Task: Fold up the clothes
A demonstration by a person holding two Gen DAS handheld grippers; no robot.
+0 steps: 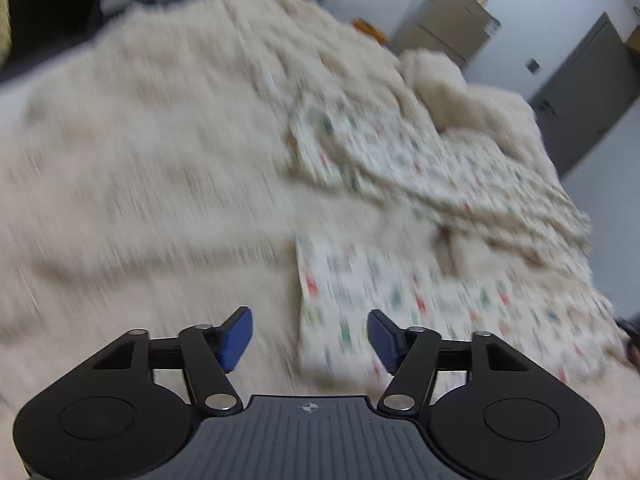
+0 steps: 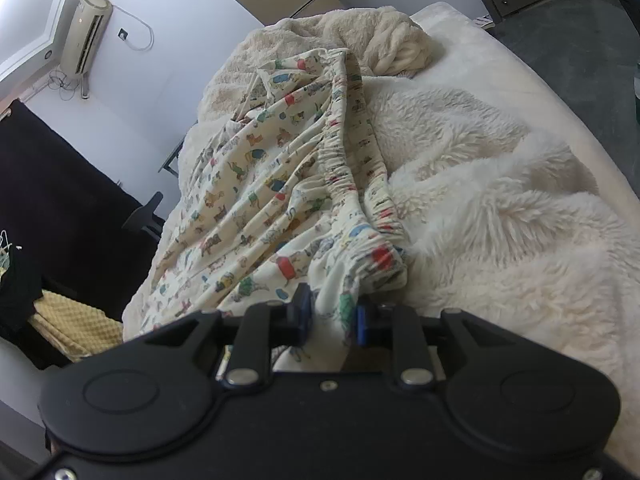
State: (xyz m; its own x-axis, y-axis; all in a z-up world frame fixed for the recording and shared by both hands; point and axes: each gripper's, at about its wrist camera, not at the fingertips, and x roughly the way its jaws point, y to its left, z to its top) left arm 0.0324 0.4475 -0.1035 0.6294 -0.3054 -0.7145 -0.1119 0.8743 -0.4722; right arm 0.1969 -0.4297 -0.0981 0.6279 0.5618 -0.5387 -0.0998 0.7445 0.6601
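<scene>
A cream garment with small coloured animal prints (image 2: pixel 264 200) lies spread over a fluffy cream blanket (image 2: pixel 500 208) on a bed. Its gathered elastic waistband (image 2: pixel 344 168) runs down toward my right gripper (image 2: pixel 332 320), which is shut on a bunched fold of the cloth between its blue pads. In the blurred left wrist view the same printed garment (image 1: pixel 400 288) lies ahead and to the right. My left gripper (image 1: pixel 310 338) hovers over its near edge, jaws open, blue pads (image 1: pixel 236 338) apart, nothing pinched between them.
A rumpled heap of the blanket (image 2: pixel 384 36) sits at the bed's far end. A beige cabinet (image 1: pixel 448 20) and a grey door (image 1: pixel 588 92) stand by the wall. A standing air conditioner (image 2: pixel 86 32) and dark furniture (image 2: pixel 60 184) are beside the bed.
</scene>
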